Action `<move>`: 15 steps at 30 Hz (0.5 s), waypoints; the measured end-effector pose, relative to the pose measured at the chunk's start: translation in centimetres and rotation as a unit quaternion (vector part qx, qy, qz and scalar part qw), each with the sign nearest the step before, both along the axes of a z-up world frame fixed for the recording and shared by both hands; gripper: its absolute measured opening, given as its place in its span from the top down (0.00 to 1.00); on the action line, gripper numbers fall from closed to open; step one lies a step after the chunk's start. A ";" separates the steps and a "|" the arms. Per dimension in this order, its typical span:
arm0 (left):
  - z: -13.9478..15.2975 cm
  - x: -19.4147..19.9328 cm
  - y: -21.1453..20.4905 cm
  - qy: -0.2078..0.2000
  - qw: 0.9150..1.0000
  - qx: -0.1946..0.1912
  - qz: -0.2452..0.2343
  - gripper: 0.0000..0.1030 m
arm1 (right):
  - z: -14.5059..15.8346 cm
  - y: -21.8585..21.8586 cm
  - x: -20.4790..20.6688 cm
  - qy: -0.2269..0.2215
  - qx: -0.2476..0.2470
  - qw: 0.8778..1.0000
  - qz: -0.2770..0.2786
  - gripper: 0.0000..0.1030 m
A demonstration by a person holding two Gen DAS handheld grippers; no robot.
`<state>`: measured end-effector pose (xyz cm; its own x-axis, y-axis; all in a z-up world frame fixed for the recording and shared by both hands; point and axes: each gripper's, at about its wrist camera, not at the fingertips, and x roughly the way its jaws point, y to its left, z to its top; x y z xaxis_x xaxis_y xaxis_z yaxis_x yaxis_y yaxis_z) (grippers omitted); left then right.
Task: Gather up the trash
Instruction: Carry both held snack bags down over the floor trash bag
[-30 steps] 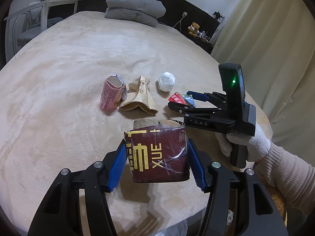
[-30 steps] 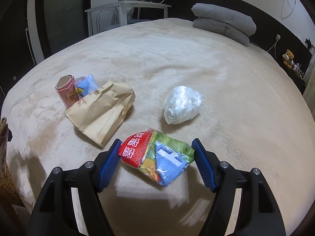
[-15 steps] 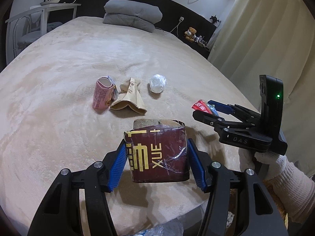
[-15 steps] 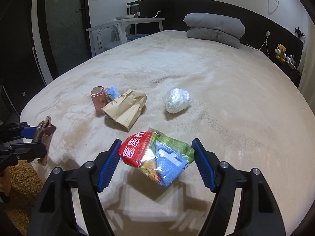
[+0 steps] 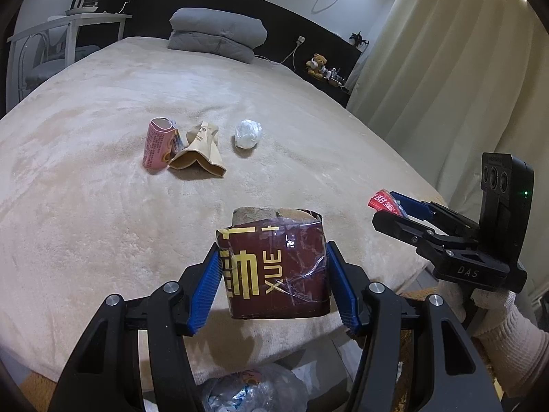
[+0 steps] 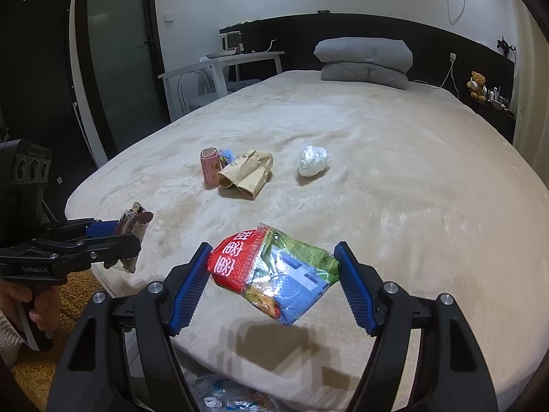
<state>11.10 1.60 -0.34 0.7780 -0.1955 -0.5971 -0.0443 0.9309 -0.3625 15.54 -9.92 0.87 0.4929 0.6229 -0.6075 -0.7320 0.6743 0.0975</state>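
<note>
My left gripper (image 5: 272, 279) is shut on a dark red carton (image 5: 276, 271) with yellow lettering, held above the near edge of the bed (image 5: 103, 206). My right gripper (image 6: 272, 279) is shut on a crinkled snack wrapper (image 6: 271, 271), red, green and blue, also over the bed's near edge. Each gripper shows in the other's view: the right gripper (image 5: 394, 211) at the right, the left gripper (image 6: 132, 231) at the left. On the bed lie a pink carton (image 5: 158, 144), a brown paper bag (image 5: 200, 149) and a white crumpled ball (image 5: 247, 133).
A bag with trash in it (image 5: 254, 393) sits below the bed's edge, under both grippers. Folded grey pillows (image 5: 216, 36) lie at the head of the bed. A white desk and chair (image 6: 212, 79) stand left, curtains (image 5: 446, 68) right, a teddy bear (image 6: 477, 84) on the shelf.
Both grippers have pulled back from the trash on the bed toward its near edge, each keeping its load. The right one rose and swung further right; the trash bag below came into view.
</note>
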 end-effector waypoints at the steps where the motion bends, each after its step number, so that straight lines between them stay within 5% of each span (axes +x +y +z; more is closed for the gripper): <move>1: 0.0 -0.4 -0.3 -0.002 1.000 0.000 -0.001 0.44 | 0.0 -0.3 -0.5 -0.001 0.002 1.000 -0.001 0.30; 15: -0.9 -5.3 -3.6 -0.013 1.000 -0.013 -0.010 0.44 | 0.0 -4.2 -6.2 0.011 0.033 0.999 -0.009 0.30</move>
<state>5.85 -2.03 -1.27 0.7895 -0.2259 -0.5707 -0.0164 0.9217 -0.3875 9.35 -14.13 0.82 0.4909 0.6533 -0.5763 -0.7176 0.6784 0.1578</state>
